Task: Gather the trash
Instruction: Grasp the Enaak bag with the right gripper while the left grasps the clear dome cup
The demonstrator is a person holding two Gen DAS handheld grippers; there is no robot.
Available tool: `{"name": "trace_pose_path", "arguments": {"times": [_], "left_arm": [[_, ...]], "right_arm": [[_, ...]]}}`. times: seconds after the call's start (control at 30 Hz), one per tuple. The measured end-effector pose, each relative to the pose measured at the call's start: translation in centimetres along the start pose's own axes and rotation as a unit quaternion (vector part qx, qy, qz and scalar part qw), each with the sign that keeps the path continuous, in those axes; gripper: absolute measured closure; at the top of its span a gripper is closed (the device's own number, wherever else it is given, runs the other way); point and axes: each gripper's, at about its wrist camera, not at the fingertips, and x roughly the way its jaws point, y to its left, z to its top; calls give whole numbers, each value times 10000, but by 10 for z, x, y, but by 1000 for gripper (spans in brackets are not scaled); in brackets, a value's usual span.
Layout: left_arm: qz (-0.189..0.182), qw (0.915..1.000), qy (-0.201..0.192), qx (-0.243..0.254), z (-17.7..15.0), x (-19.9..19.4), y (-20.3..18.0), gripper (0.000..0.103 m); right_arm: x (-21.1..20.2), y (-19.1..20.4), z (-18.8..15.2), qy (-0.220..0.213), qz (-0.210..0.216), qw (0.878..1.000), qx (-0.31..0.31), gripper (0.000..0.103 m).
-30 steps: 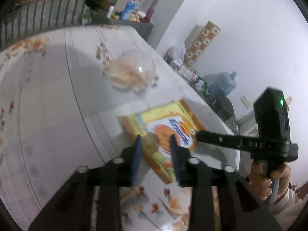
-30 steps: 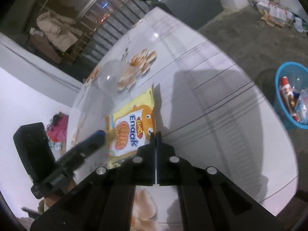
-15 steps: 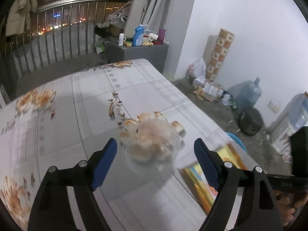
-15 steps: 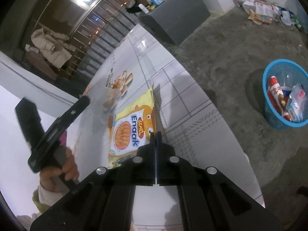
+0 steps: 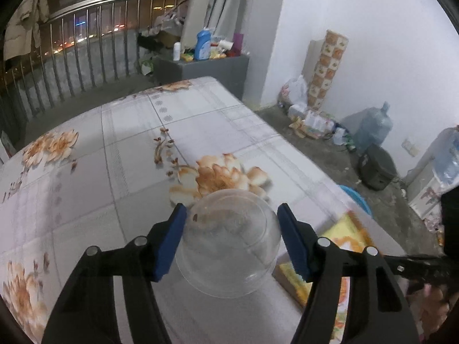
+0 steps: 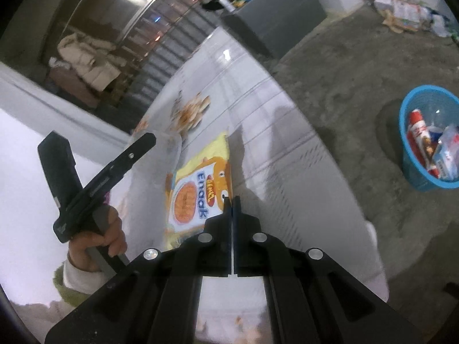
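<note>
While we look along the left claw (image 5: 231, 223), we see its two blue-padded fingers (image 5: 169, 243) spread wide on either side of a clear, dome-shaped plastic lid (image 5: 228, 248), which sits between them; whether the pads touch its wall we cannot tell. That lid lies on the white table with the orange flower print (image 5: 120, 149), towards the table's right edge and just in front of a large printed blossom. Beside the lid, nearer that right edge, lies a yellow and orange snack packet (image 5: 344, 238), partly hidden behind the right-hand finger. Beyond the table's edge a blue plastic basket (image 5: 355, 197) shows on the grey concrete floor (image 5: 324, 149).

Where we look along the right claw (image 6: 232, 200), its fingers are pressed together with only a thin slit between them, and we see nothing held there. Its tips hang over the near corner of the yellow and orange snack packet (image 6: 198, 189), which lies flat on the table (image 6: 281, 154). To the left, a bare hand (image 6: 97, 235) grips the handle of the left claw (image 6: 149, 140), whose tip reaches the clear lid (image 6: 169, 154) at the packet's far end. Off the table's edge, the blue plastic basket (image 6: 413, 172) stands on the floor (image 6: 358, 66) with wrappers inside it.
</note>
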Motion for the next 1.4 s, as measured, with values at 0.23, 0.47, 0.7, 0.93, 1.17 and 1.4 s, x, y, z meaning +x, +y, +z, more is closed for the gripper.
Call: {"name": "trace_pose_path", "arguments": {"times": [0.23,0.47,0.7,0.93,1.17,1.4], "left_arm": [[-305,9988,-377,-75,-31,-61,-9,39],[-821,9964,-217,48,-54,-68,-34,39],[-609,9978,140,207,-73,-45,-44,39],[-579,9979,97,269,-74,-45,-43,39],[-483,9984,66,284,-74,-45,-44,39],[-379,9988,73,305,-74,-45,-46,39]], "right_arm": [[-7,2,-27,373,4,9991,-221,103],[-10,7,-32,305,-107,9991,-265,103],[-11,6,-28,148,52,9998,-111,99],[-1,3,-31,231,1,9997,-14,89],[0,7,-31,113,-133,9997,-167,90],[0,6,-31,59,-341,9992,-222,100]]}}
